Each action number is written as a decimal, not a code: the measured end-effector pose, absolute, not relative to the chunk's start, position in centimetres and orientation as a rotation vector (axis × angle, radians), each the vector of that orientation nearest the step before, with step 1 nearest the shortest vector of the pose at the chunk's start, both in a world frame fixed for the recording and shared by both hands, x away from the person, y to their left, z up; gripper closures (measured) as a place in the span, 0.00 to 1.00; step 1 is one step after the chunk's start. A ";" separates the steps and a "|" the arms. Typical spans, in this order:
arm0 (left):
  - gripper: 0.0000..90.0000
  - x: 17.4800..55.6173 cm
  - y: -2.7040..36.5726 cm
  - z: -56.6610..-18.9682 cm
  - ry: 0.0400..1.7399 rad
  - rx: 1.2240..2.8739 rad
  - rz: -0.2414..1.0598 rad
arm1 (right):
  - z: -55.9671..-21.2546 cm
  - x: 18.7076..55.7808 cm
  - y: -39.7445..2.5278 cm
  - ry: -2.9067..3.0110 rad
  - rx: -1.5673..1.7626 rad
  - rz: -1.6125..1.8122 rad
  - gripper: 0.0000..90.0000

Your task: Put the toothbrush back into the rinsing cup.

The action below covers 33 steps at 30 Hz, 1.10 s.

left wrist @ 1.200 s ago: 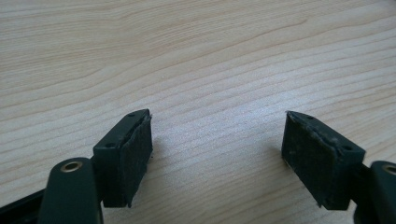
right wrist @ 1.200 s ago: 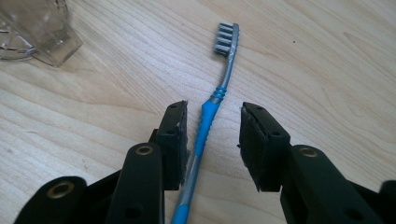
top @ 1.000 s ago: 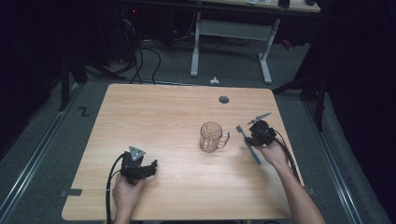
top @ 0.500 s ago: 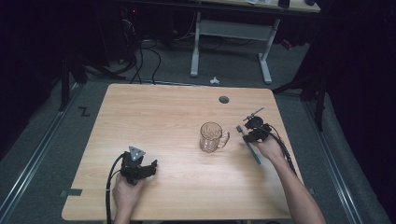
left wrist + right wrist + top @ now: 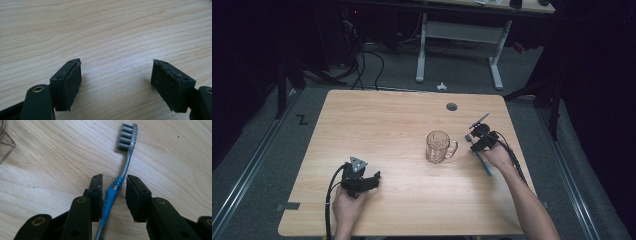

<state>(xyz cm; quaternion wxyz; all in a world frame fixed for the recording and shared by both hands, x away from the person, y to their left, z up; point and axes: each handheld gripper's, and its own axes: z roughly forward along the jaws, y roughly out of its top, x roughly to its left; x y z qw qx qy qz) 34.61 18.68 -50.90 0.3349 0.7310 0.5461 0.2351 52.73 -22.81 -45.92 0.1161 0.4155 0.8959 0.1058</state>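
While the R gripper (image 5: 113,185) straddles the brush (image 5: 119,180), its jaws stand part-open either side of the blue grip, low centre of the right gripper view; left pad looks to touch the handle, right pad apart w/ a gap. Not clamped yet, by my read. The brush lies flat on the table (image 5: 377,120), bristles toward top of frame.

Risks, judged:
- Handle sits off-centre btwn the pads, so closing may shove it sideways or roll it before grip sets.
- Thin, rounded handle on smooth wood, so it could squirt out or pivot, bristle end swinging.
- Pads low to the wood; they may scrape the top and pinch short.
- Mug (image 5: 438,146) is near, just left of the R gripper in the high view; a swing of the brush or hand could knock it.

L gripper (image 5: 116,77): jaws wide apart, nothing btwn them, bare wood below; lower left of the high view, well apart from the mug.

Containers: one clear glass mug w/ handle, upright, right of centre in the high view. Looks empty; can't tell for sure at this res.
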 end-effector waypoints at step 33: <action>0.28 34.6 18.6 -50.9 1.424 1.915 0.622 | -46.1 53.4 -23.1 2.688 1.318 0.309 0.88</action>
